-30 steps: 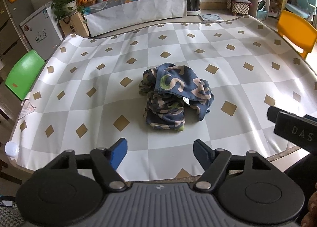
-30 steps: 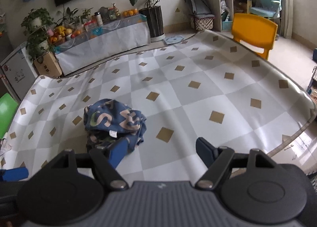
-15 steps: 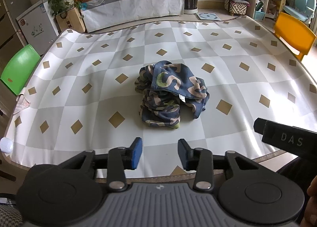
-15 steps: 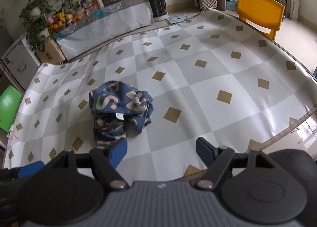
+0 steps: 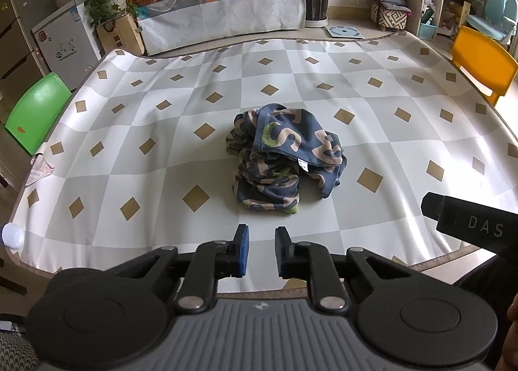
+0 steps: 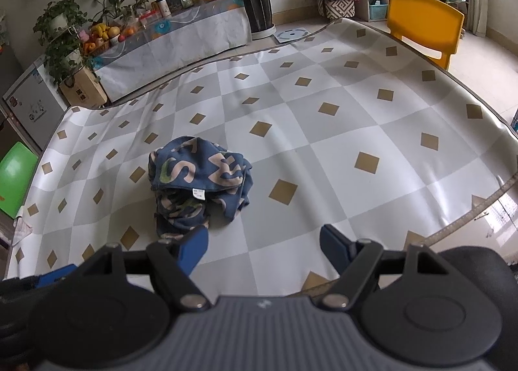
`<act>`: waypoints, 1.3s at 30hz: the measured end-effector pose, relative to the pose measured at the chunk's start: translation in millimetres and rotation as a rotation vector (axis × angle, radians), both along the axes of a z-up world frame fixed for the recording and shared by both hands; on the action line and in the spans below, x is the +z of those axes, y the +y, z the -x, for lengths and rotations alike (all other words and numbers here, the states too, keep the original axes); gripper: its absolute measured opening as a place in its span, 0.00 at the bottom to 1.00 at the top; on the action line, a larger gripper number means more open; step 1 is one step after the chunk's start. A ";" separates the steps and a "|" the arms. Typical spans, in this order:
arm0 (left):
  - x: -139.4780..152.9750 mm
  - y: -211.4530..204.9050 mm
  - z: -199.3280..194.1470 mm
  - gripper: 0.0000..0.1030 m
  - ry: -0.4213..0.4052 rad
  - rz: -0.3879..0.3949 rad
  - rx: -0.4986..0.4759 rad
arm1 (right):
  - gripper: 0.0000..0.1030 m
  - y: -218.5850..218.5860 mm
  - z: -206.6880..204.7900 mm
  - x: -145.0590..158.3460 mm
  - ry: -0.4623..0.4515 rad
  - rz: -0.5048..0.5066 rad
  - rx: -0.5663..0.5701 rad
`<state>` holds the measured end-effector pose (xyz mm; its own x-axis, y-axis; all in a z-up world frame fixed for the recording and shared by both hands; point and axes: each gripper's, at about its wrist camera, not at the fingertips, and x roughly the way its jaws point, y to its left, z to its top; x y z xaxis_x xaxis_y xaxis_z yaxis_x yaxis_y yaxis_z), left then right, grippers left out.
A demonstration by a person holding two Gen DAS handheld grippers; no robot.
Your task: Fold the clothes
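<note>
Grey-and-white checked mat [image 5: 136, 157] with gold diamonds covers the wide surface, its sheen glossy and slightly rippled. Near the middle lies a crumpled navy garment [image 5: 285, 157] (pink and green letter shapes, a small white tag showing). A green chair [image 5: 35, 111] and an orange chair [image 5: 482, 63] flank the mat. Short of the garment, the left gripper [image 5: 261, 249] has just been closing, nothing between its narrow-set blue pads; the right gripper [image 6: 264, 246] stands wide, empty.
</note>
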<state>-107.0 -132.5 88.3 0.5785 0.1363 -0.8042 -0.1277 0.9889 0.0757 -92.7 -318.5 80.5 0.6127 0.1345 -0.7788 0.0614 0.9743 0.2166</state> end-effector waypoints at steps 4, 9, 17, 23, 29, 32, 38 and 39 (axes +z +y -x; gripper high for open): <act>1.0 0.4 0.9 0.10 -0.005 0.001 0.002 | 0.72 2.4 1.5 0.2 -0.005 0.007 0.005; 2.3 0.5 1.0 0.10 -0.009 0.002 0.003 | 0.72 5.2 2.9 -0.5 -0.002 0.007 0.002; -0.3 1.1 -1.9 0.19 0.010 0.003 0.012 | 0.72 6.1 1.7 -0.8 0.004 0.016 0.003; -3.8 -0.5 -2.9 0.35 0.022 0.000 0.009 | 0.72 6.2 0.4 0.4 0.000 0.026 0.005; -4.5 1.4 -2.7 0.77 0.022 0.019 0.022 | 0.73 5.2 -0.5 0.3 0.002 0.028 0.002; -4.7 0.9 -2.8 0.88 0.018 0.009 0.027 | 0.73 5.4 -1.5 0.3 0.003 0.029 0.003; -11.5 -1.0 -7.5 0.90 0.048 -0.038 0.021 | 0.73 8.6 -7.4 3.7 -0.012 0.048 0.017; -12.7 -0.1 -8.1 0.90 0.049 -0.037 0.019 | 0.73 9.5 -9.3 4.2 -0.014 0.050 0.020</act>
